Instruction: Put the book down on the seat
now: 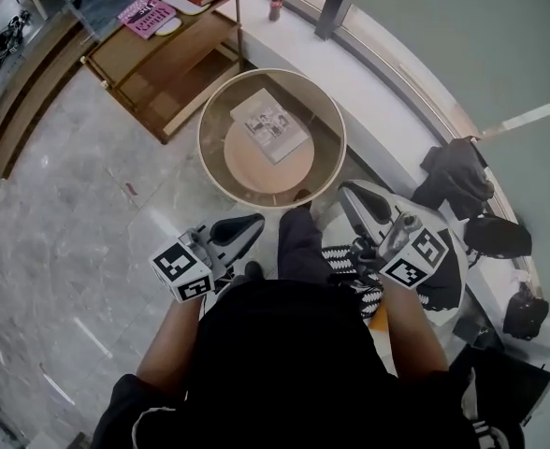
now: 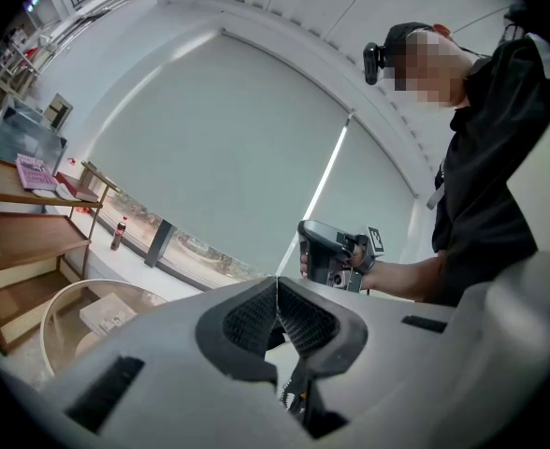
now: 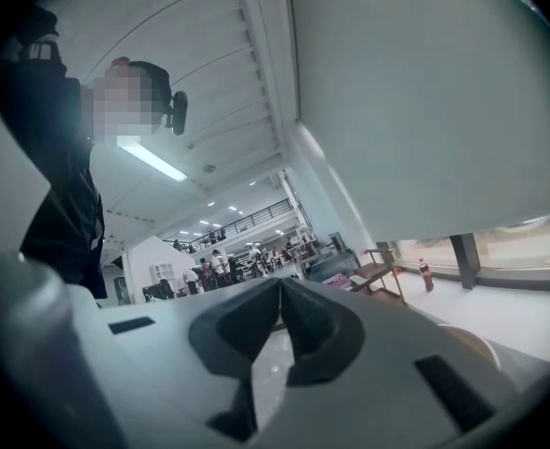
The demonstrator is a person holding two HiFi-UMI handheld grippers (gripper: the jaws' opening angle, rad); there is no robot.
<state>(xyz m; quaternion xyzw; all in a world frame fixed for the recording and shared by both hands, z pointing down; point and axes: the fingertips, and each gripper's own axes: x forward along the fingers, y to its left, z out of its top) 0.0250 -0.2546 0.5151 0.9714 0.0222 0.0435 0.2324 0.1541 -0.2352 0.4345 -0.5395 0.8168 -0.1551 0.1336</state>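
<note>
Seat open from above, high rim around; shelf just beside, upper left; floor left open; dark bags crowd right

Glossy floor, grey marble-look stone with reflections; shelf unit is bare light wood, matt. The seat has a smooth cream shell and a matt tan cushion, and the book on it shows a matt white paper cover. Shells of the left gripper and right gripper are matt grey plastic; the left's pads are black and ribbed.
</note>
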